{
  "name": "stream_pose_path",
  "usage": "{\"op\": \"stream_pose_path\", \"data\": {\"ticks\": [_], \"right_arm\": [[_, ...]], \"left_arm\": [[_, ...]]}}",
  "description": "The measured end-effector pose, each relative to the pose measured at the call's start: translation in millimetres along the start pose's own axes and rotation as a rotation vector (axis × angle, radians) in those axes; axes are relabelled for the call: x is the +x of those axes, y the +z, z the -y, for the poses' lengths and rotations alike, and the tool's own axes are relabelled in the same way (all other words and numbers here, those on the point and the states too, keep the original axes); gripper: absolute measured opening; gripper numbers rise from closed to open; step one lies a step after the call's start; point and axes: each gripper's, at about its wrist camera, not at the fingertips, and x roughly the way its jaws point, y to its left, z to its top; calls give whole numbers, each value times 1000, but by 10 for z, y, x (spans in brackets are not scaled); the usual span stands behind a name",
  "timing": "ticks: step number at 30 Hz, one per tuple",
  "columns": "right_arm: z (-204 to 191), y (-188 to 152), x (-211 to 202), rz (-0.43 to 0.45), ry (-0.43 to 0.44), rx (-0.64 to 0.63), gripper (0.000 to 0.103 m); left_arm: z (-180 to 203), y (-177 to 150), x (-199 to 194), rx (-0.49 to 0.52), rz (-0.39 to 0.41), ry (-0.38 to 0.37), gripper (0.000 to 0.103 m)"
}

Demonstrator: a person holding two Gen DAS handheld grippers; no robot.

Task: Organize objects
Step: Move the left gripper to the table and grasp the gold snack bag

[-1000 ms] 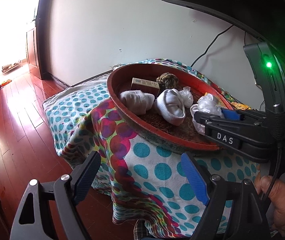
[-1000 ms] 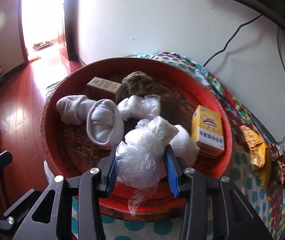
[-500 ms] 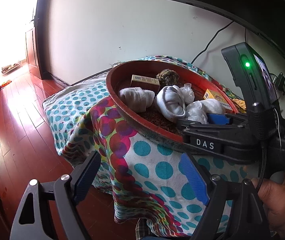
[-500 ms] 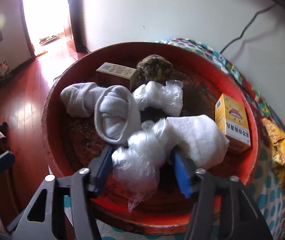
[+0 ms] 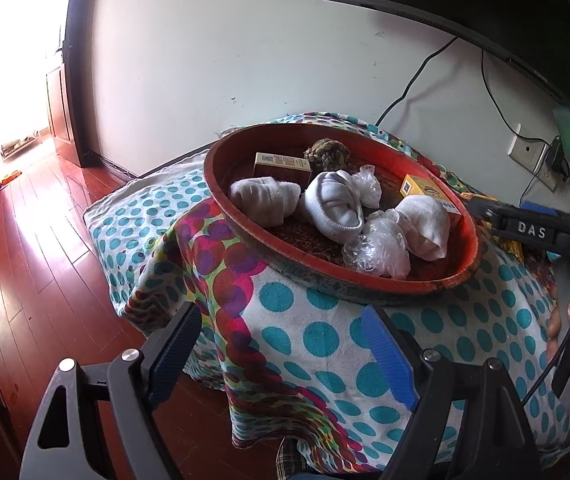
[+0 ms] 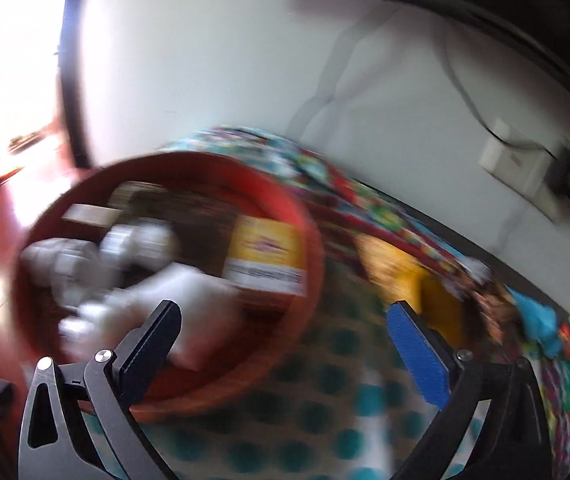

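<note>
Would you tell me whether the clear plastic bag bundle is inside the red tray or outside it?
Inside. The plastic bag bundle lies within the red tray near its front rim, touching a white sock.

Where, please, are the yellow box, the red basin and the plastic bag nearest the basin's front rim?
yellow box [image 5: 421, 190]: left wrist view, top face.
red basin [image 5: 365, 278]: left wrist view, front rim.
plastic bag [image 5: 377, 250]: left wrist view, crumpled middle.

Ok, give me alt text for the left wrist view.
A round red tray on a polka-dot cloth holds rolled white socks, plastic-wrapped bundles and small boxes. The open left gripper hovers in front, empty.
</note>
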Motion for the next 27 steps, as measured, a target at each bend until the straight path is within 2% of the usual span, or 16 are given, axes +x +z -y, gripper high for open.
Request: {"op": "stream_pose_path", "data": {"ticks": [3,8,12,15,19,22,25,27], "right_arm": [[515,-206,110,-44,-104,83,103],[1133,-444,140,-77,-209,126,103],[1554,-554,162,-91,-282,144,103],[1841,-609,205,-98,-323,171,103],[2105,-718,246,-106,-362,195,103],[2308,-781,244,-113,-343,282,103],[2419,-830,208,-106,-363,351,103],[2470,-853,207,-112,-367,381,103]], "left_arm": [[36,-12,-7,14,1,4,85],[132,-34,-45,49,11,10,85],[367,-11,-198,85,69,-39,85],[763,11,-237,174,97,-123,85],[1287,111,-129,238,87,-214,85],[1737,204,-22,291,97,-247,85],[2129,300,207,291,56,-307,85],[2385,361,399,294,27,-302,85]]}}
